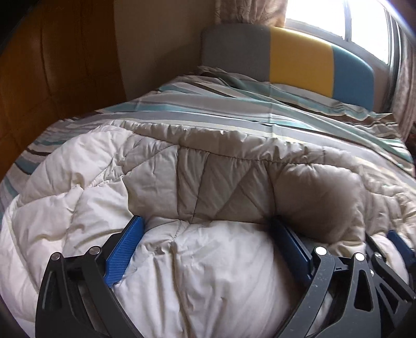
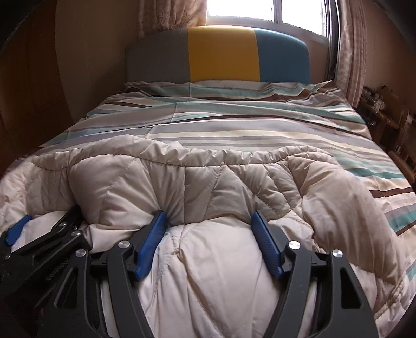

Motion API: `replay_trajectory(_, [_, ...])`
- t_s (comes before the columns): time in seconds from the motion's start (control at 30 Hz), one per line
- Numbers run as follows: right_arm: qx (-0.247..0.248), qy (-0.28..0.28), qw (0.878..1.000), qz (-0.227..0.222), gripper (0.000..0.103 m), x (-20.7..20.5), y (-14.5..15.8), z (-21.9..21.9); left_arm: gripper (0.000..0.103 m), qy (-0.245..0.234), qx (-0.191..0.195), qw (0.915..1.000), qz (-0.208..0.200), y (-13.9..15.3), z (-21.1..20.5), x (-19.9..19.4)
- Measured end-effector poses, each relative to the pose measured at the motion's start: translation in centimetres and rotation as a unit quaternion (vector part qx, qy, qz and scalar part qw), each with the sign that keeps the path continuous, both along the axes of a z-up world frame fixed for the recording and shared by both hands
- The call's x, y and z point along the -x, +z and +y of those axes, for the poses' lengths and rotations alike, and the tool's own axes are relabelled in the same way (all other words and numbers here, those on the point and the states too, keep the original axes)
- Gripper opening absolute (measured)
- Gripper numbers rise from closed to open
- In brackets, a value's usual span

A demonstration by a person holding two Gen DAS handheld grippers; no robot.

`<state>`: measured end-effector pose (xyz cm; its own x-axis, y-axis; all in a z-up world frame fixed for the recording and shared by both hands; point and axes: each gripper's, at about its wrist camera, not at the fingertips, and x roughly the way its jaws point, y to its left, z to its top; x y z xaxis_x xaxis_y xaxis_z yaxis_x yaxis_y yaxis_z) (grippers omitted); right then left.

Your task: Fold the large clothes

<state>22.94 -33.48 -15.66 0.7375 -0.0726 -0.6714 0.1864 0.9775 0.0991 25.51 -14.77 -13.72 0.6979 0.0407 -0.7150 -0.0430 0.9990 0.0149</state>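
Up close, the left tool (image 1: 206, 221) has its two blue-padded fingers spread about as wide as they go. A fat, pale roll of the quilt (image 1: 78, 166) fills the space between them, and the pads lie along its sides without visibly squeezing it. Just beside it, the right tool (image 2: 208, 215) stands at a narrower gap. Its pads press into the same thick roll, and the fabric gathers into creases at both tips, so it is pinching the quilt. Both tools point downward at the near edge of the bedding, side by side and close together, each showing at the rim of the other's view. The quilt is cream, stitched in diagonal panels, and lies bunched across the foot half of the bed. A doubled layer is heaped in front of the tools, and its ruffled hem runs crosswise just beyond them. Past that hem, a sheet (image 2: 234, 122) striped in teal, grey, cream and brown covers the bed up to a headboard (image 2: 221, 52) of grey, yellow and blue panels. Behind the headboard is a bright window (image 2: 239, 10) with patterned curtains (image 2: 351, 52). Dark wooden panelling (image 1: 52, 65) stands to the left, and a cluttered shelf (image 2: 384, 109) to the right.
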Motion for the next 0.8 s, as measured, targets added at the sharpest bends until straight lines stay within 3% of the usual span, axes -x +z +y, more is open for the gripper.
replay_trajectory(0.1, [0.005,0.003,1.0,-0.028,0.069,1.5,2.1,-0.9,0.098,-0.028,0.003,0.9995,0.012,1.5,0.6,0.1])
replay_trajectory(0.23, [0.028,0.0,0.999,-0.045,0.069,2.9,4.2,-2.6,0.098,-0.041,-0.033,0.9981,-0.033,4.3,2.8,0.5])
replay_trajectory(0.33, [0.035,-0.019,0.998,-0.04,0.069,3.2,4.6,-5.1,0.098,-0.031,-0.042,0.9978,-0.041,4.9,5.0,0.0])
replay_trajectory(0.57, [-0.005,-0.064,0.998,-0.001,0.069,2.7,1.7,-9.5,0.098,0.014,-0.013,0.9998,0.003,3.0,9.5,-2.9])
replay_trajectory(0.8, [0.018,-0.06,0.998,0.016,0.071,2.0,-0.7,-8.9,0.1,0.002,-0.046,0.999,-0.002,0.0,9.1,-2.9])
